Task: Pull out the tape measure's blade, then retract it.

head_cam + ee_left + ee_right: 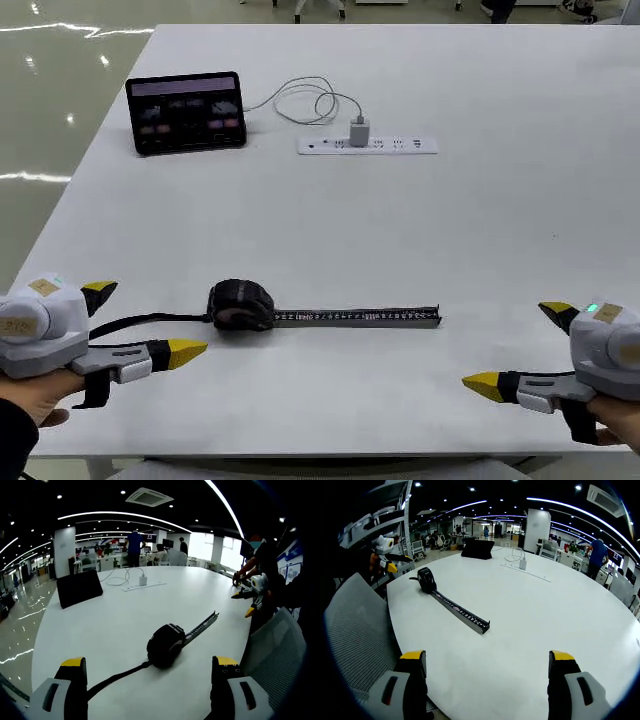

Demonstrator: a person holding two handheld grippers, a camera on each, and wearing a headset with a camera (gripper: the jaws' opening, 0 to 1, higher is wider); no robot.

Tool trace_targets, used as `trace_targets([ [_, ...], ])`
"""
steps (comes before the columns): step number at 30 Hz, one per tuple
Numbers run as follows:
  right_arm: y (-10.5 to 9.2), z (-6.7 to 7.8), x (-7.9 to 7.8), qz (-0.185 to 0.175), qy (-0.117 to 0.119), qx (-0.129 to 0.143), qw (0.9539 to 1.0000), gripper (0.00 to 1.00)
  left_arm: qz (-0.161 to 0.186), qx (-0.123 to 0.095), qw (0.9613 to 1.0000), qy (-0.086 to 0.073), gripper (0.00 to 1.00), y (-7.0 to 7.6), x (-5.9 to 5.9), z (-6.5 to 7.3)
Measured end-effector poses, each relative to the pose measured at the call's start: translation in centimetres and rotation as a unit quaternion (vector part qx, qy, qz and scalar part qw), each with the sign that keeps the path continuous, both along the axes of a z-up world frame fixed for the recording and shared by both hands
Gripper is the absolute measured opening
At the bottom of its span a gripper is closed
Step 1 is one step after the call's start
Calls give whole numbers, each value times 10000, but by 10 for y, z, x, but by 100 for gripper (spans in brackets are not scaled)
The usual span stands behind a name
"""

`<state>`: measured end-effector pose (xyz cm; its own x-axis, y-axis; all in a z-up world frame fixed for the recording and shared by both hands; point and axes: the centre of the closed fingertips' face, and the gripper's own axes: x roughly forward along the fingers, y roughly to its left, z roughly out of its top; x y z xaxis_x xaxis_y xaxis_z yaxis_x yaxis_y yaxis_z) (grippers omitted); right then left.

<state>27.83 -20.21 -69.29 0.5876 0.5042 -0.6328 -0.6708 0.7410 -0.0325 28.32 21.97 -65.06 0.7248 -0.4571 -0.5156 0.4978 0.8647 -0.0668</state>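
Left claw (148,320) and right claw (515,347) are being held wide open, empty; unbraced, case (240,305) risks being dragged by blade (360,318) retracting from 3 o'clock.

Nothing can be read for certain. The tape measure's blade (461,611) carries printed scale marks and figures along its length, all too small to make out. The tablet (187,110) standing on the desk (480,220) shows rows of coloured tiles with blurred captions. The power strip (368,146) bears faint marks that are illegible. A tan sticker (43,287) sits on the left gripper (145,320) and another sticker (607,313) on the right gripper (518,346); whatever they carry is unreadable.
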Motion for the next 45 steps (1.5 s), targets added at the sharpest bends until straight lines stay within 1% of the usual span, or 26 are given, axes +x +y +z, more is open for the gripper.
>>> trace_targets([
  [2,-3,2,-4,-63,-38,-78,9999,98,-30,-3,10000,-24,100,1,-1,1],
  [4,-6,6,-9,-246,-5,13,9997,98,54,199,9998,22,100,9,-3,-4],
  [5,-6,10,-11,-282,-58,74,9996,98,46,182,9998,16,100,10,-5,-8],
  [6,-6,12,-13,-288,-76,80,9995,98,49,169,9998,18,100,11,-7,-12],
  [8,-6,12,-16,-259,-87,79,9996,98,85,167,9998,110,100,14,-14,-20],
  [9,-8,12,-18,-261,-95,67,9996,98,77,155,9998,110,100,14,-17,-21],
  [10,-8,12,-19,-257,-93,55,9996,98,77,124,9999,85,100,13,-20,-20],
  [11,-10,12,-22,-257,-66,27,9996,98,70,76,9999,-37,100,12,-24,-15],
  [12,-11,12,-23,-261,-65,21,9996,98,62,82,9999,-83,100,12,-26,-14],
  [13,-12,12,-25,-264,-66,27,9996,99,72,96,9999,-64,100,12,-29,-14],
  [15,-9,12,-31,-274,-58,11,9996,99,118,79,9999,-44,100,15,-34,-14],
  [22,-7,21,-41,-210,-171,19,9996,99,219,20,9997,-77,100,16,-41,-9],
  [25,-9,22,-42,-219,-222,-19,9995,100,199,8,9998,-42,100,15,-45,-8],
  [29,-12,24,-38,-271,-256,-61,9993,100,166,34,9999,-19,100,16,-46,-9],
  [34,-14,23,-35,-231,-229,-74,9994,100,166,14,9998,-49,100,14,-40,-5],
  [36,-15,26,-32,-204,-359,-103,9991,100,140,47,9999,-39,100,12,-37,-5],
  [37,-15,27,-32,-192,-387,-98,9990,100,142,49,9999,-45,100,11,-37,-5],
  [40,-15,27,-33,-178,-321,-91,9993,100,157,24,9999,-33,100,9,-35,-5],
  [42,-14,27,-35,-113,-289,-91,9995,100,82,44,10000,-29,100,5,-35,-7],
  [43,-14,27,-36,-97,-277,-95,9995,100,52,52,10000,-2,100,3,-34,-8],
  [45,-16,26,-36,-103,-248,-44,9996,100,59,60,10000,-10,100,3,-32,-7],
])
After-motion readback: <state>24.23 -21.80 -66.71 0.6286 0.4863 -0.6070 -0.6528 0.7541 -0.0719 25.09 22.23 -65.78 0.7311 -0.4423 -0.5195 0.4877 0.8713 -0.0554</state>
